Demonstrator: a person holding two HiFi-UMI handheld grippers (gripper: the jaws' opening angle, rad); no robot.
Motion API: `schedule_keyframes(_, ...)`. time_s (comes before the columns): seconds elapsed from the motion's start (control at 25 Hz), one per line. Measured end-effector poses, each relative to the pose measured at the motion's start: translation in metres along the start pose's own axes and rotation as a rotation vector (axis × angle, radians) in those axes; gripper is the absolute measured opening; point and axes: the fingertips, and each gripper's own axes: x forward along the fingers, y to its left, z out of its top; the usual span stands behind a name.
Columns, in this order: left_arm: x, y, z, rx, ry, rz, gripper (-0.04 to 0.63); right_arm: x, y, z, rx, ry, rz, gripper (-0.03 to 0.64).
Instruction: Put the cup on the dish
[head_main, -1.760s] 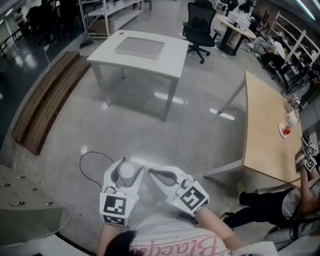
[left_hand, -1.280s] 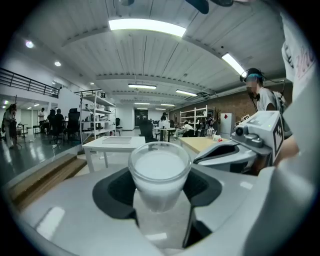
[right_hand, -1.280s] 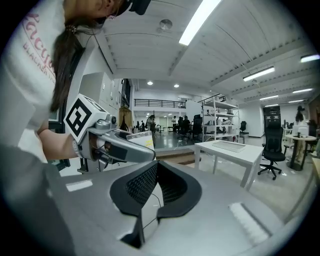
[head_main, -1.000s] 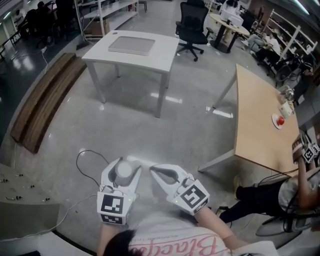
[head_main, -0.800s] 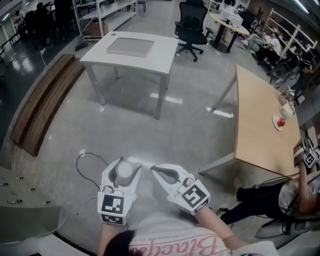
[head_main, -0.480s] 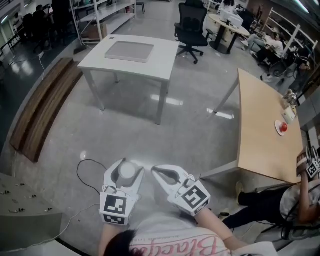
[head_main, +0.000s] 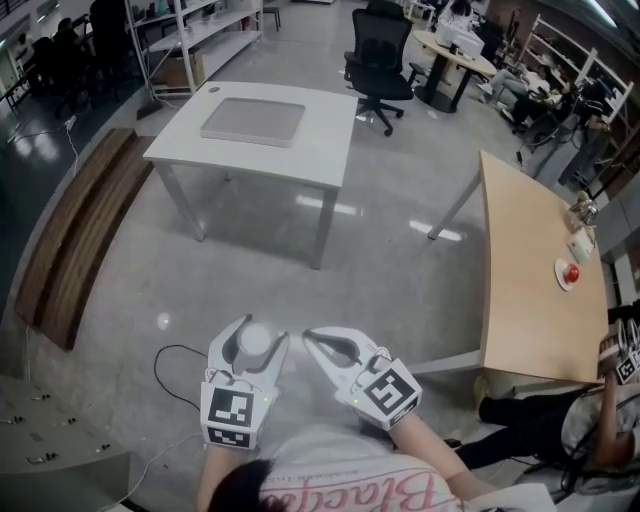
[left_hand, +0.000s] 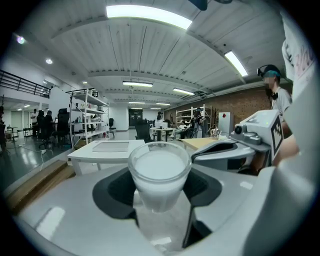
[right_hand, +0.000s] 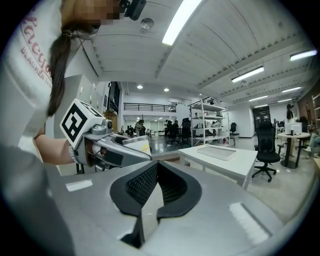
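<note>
Left gripper (left_hand: 159, 186) is clamped on the cup (left_hand: 159, 172), a frosted white tumbler standing upright between the pads. Its base sinks into the gap between them and is hard to make out. From the head view only the round top of the cup (head_main: 254, 342) shows inside the left gripper (head_main: 258, 332), held above the floor (head_main: 390, 260); its sides are hidden by the jaws. Just beside it, the right gripper (head_main: 308, 337) points forward. Its own view shows the right gripper (right_hand: 156, 187) pressed together with nothing between the ribbed pads, which the head view does not show clearly.

Farther out, the wooden worktop (head_main: 530, 270) at the right carries a small white dish (head_main: 568, 272) with something red on it, too small to identify. Neither gripper view shows that dish. The white worktop (head_main: 260, 130) ahead bears a grey tray (head_main: 253, 121). Beyond it stands an office chair (head_main: 378, 55).
</note>
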Motion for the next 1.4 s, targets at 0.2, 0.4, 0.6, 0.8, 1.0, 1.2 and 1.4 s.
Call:
schedule_keyframes(0.2, 0.030, 0.027, 0.012, 0.010, -0.001, -0.018, 0.256, 0.028, -0.027, 0.007, 0.009, 0.000, -0.015, 0.002)
schedule_keyframes(0.4, 0.052, 0.054, 0.025, 0.029, -0.005, -0.042, 0.256, 0.058, -0.051, 0.022, 0.012, -0.019, -0.030, 0.002)
schedule_keyframes(0.6, 0.071, 0.077, 0.030, 0.040, -0.003, -0.057, 0.256, 0.084, -0.068, 0.029, 0.009, -0.035, -0.042, 0.002)
schedule_keyframes(0.8, 0.086, 0.094, 0.032, 0.037, -0.001, -0.070, 0.256, 0.101, -0.081, 0.026, 0.021, -0.022, -0.050, 0.002)
schedule_keyframes(1.0, 0.099, 0.106, 0.034, 0.045, -0.001, -0.081, 0.257, 0.118, -0.090, 0.025, 0.027, -0.007, -0.047, 0.002)
schedule_keyframes(1.2, 0.112, 0.116, 0.039, 0.043, -0.010, -0.080, 0.256, 0.133, -0.105, 0.031, 0.008, -0.009, -0.042, 0.002)
schedule_keyframes(1.4, 0.128, 0.127, 0.034, 0.024, 0.012, -0.080, 0.256, 0.147, -0.124, 0.034, 0.026, -0.013, -0.052, 0.002)
